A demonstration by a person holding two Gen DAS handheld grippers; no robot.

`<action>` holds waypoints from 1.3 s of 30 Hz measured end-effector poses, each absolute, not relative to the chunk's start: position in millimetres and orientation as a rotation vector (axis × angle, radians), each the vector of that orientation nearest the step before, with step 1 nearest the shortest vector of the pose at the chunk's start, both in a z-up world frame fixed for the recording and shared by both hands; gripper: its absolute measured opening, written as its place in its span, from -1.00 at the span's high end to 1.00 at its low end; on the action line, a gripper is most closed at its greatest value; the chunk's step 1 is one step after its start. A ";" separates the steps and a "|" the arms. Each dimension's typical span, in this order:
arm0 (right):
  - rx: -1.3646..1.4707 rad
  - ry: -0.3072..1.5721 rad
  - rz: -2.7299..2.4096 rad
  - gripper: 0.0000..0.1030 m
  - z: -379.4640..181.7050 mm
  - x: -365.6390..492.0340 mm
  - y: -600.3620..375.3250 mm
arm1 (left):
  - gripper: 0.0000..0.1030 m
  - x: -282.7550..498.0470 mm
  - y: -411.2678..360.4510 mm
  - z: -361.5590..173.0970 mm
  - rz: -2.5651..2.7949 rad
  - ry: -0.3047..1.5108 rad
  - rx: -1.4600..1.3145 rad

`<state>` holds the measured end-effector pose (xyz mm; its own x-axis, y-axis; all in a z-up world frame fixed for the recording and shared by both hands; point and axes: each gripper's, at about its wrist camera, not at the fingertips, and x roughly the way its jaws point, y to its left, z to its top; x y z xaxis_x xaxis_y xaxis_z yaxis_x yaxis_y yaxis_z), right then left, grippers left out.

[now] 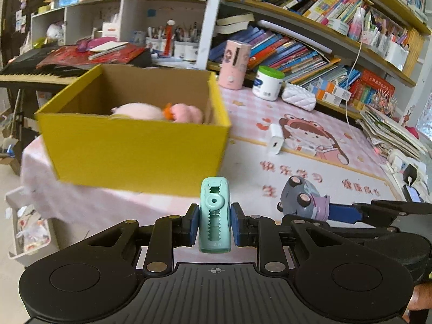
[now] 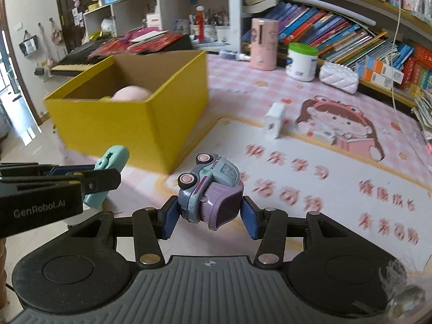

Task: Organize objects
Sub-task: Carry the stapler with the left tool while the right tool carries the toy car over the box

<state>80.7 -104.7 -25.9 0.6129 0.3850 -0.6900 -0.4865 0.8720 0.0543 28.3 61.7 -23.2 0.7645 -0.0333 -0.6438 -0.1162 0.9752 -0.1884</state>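
My left gripper is shut on a mint-green eraser holder, held upright above the table in front of the yellow box. The box is open and holds a pink plush toy. My right gripper is shut on a grey and purple toy car, tilted on its side, above the mat to the right of the box. The car also shows in the left wrist view. The eraser holder shows in the right wrist view.
A white charger lies on the pink cartoon mat. A pink cylinder, a white jar with green lid and a white quilted pouch stand at the back. Bookshelves rise behind. A keyboard sits left.
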 end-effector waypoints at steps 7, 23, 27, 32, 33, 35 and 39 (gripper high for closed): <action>-0.135 0.769 0.533 0.09 -32.9 32.6 -61.6 | 0.56 -16.5 102.3 -25.8 0.079 0.705 -0.232; -0.190 0.754 0.651 0.10 -23.8 -8.7 11.2 | 0.56 -62.7 163.6 -14.0 0.187 0.651 -0.270; -0.165 0.651 0.623 0.11 -7.6 -4.3 13.9 | 0.56 -57.4 173.0 -1.3 0.194 0.596 -0.272; -0.118 0.521 0.583 0.32 19.6 17.8 18.6 | 0.56 -33.1 179.8 21.8 0.186 0.502 -0.269; -0.112 0.506 0.577 0.32 22.9 25.0 20.2 | 0.56 -25.0 180.1 25.4 0.186 0.486 -0.264; -0.098 0.478 0.587 0.32 30.6 39.2 23.9 | 0.56 -9.9 179.4 31.7 0.189 0.468 -0.260; -0.109 0.341 0.603 0.32 51.8 58.2 31.1 | 0.56 13.8 178.9 43.0 0.187 0.423 -0.254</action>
<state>58.2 31.1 51.8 0.7697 0.5371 -0.3452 -0.5728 0.8197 -0.0020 13.8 178.9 43.0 0.8955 0.1256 -0.4270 -0.2304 0.9516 -0.2034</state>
